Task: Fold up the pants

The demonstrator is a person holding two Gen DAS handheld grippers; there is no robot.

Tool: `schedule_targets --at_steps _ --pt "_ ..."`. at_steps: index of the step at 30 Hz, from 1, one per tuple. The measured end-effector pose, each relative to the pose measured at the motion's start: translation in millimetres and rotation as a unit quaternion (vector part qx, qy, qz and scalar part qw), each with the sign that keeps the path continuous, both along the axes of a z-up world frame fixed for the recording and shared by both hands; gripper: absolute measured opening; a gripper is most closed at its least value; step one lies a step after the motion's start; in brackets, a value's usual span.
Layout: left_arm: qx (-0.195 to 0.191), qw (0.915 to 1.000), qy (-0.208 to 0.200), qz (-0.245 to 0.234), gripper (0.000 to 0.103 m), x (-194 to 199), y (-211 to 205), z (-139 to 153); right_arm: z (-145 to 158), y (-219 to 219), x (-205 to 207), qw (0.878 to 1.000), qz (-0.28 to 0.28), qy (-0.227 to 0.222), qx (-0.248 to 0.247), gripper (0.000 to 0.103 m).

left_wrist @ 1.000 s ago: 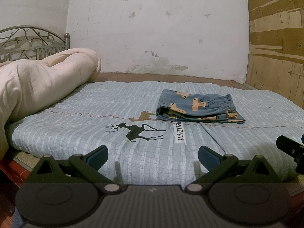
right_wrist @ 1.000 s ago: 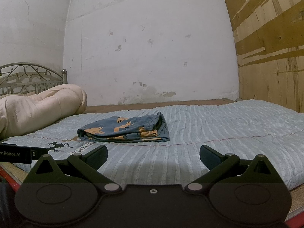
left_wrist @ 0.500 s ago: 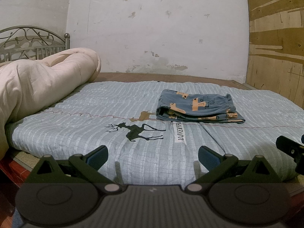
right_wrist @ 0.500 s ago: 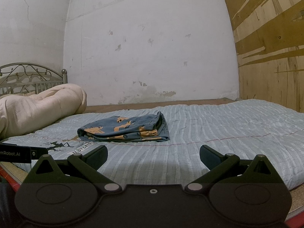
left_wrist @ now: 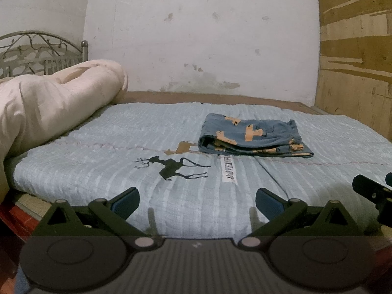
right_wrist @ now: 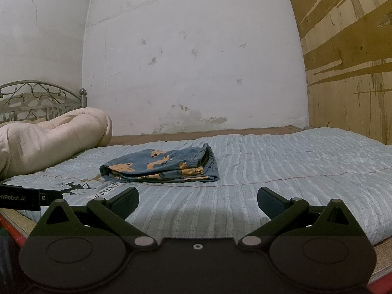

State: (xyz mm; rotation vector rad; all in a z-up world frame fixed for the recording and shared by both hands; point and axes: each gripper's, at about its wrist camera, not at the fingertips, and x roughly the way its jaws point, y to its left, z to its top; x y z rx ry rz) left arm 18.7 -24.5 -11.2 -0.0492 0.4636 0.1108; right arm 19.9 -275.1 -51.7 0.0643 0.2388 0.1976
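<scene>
A big cream blanket (left_wrist: 49,103) is rolled up at about 9 o'clock on the bed (left_wrist: 122,161), and I think it sits there so the middle has room for folding. The left gripper (left_wrist: 197,201) hangs low at the near edge of the bed, at 6 o'clock. Its two fingers are wide apart and hold nothing. A black deer picture (left_wrist: 174,169) is printed on the cover just past it, at about 11 o'clock from the fingers. The pants (left_wrist: 252,138) lie farther on, at about 1 o'clock from the left gripper, well apart from it. The right gripper (right_wrist: 197,202) also hangs at the near edge, and its fingers are spread wide and empty too. From it, the pants (right_wrist: 161,167) are at about 11 o'clock. I think both grippers are pulled away because the folding looks done. The pants are blue with orange shapes on them. They make a small flat stack of layers, with a rounded fold on the left side and the bunched stretchy waist on the right side. The stack looks neat and sits flat.
</scene>
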Motion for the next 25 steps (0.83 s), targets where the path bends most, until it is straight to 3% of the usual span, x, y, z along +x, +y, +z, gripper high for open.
schedule_targets --at_steps 25 --pt "-0.008 0.9999 0.004 0.009 0.103 -0.3 2.6 2.7 -0.3 0.6 -0.6 1.000 0.000 0.000 0.000 0.102"
